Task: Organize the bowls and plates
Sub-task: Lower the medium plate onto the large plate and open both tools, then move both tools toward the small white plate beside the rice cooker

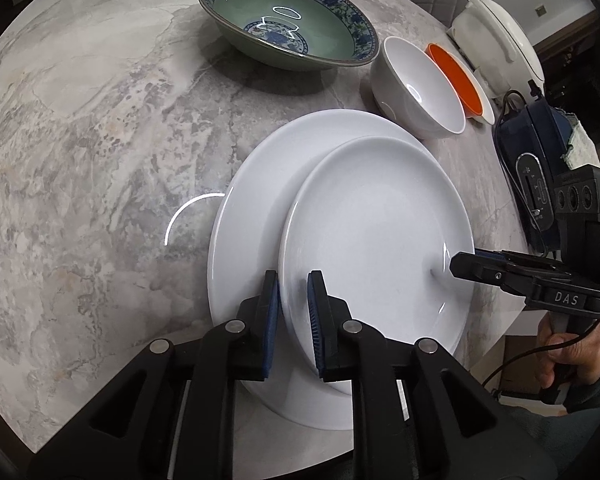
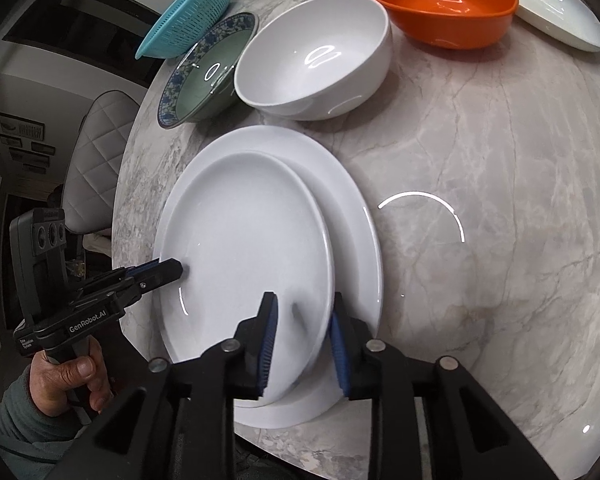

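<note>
Left tool (image 1: 293, 280) barely apart, right tool (image 2: 304, 300) wider, both astride small plate (image 1: 380, 232) on large plate (image 1: 260, 184); white bowl (image 1: 416, 84) just beyond

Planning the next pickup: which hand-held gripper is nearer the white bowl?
Right. The right hand-held gripper straddles the plates' edge on the side toward the white bowl; the left hand-held gripper is on the plates' far side.

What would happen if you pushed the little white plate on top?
The smaller white plate looks glossy and lies off-centre on the larger white plate, so it would probably slide easily. It seems stiff and likely breakable.
</note>
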Tool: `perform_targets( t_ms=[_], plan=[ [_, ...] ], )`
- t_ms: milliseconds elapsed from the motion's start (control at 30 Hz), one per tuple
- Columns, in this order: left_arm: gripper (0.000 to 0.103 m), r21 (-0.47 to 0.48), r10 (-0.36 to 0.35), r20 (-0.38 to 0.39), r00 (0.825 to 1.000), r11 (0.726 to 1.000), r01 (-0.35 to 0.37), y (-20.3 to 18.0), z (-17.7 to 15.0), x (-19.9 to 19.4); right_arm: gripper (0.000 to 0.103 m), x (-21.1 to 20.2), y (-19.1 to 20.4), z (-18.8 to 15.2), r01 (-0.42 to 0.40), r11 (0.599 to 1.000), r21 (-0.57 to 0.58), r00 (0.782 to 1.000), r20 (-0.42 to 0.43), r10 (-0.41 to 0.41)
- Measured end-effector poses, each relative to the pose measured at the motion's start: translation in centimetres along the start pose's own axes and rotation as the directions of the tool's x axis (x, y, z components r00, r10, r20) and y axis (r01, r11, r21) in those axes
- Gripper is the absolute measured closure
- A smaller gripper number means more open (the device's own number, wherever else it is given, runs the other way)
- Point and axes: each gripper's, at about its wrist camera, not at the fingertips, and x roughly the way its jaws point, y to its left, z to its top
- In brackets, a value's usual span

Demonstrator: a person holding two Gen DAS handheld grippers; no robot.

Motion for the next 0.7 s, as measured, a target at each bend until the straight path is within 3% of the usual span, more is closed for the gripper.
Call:
perform_targets(
  t_ms=[100,200,300,367,433,500,600,700],
  plan=[
    [0.089,-0.012,0.000,0.002,1.000,1.000,0.000,0.0,-0.3,-0.1,0.058,-0.1,0.6,0.1,0.012,1.000,-0.014,1.000,0.006,-0.012],
    [0.083,-0.010,0.001,0.007,1.000,1.000,-0.001,-0.2,-0.6,-0.4,0.056,-0.1,1.0,0.3,0.018,0.999,-0.030,1.000,0.006,-0.018],
    [0.065,0.012,-0.016,0.024,1.000,1.000,0.015,-0.6,-0.7,-0.9,0.055,-0.1,1.3,0.4,0.031,0.999,-0.035,0.999,0.009,-0.030],
    [0.042,0.035,-0.022,0.033,0.999,0.999,0.021,-1.2,-0.7,-1.3,0.054,-0.2,1.2,0.4,0.031,0.999,-0.033,0.999,0.013,-0.031],
    [0.031,0.057,-0.001,0.035,0.999,0.998,-0.001,-1.8,-0.7,-1.7,0.053,-0.3,1.2,0.5,0.037,0.999,-0.029,0.999,0.018,-0.037],
    [0.029,0.049,-0.004,0.046,0.999,0.999,0.002,-1.9,-0.7,-2.7,0.050,-0.8,1.2,0.6,0.052,0.998,-0.025,0.998,0.028,-0.051],
    [0.029,0.049,-0.063,0.099,0.993,0.997,0.058,-1.9,0.1,-5.6,0.046,-3.5,0.6,0.7,0.018,1.000,0.004,0.993,0.115,-0.018],
    [0.005,0.101,-0.133,0.122,0.984,0.988,0.121,-2.6,2.8,-8.2,0.032,-8.0,-1.4,1.1,-0.044,0.996,0.074,0.964,0.265,0.023]
  ],
)
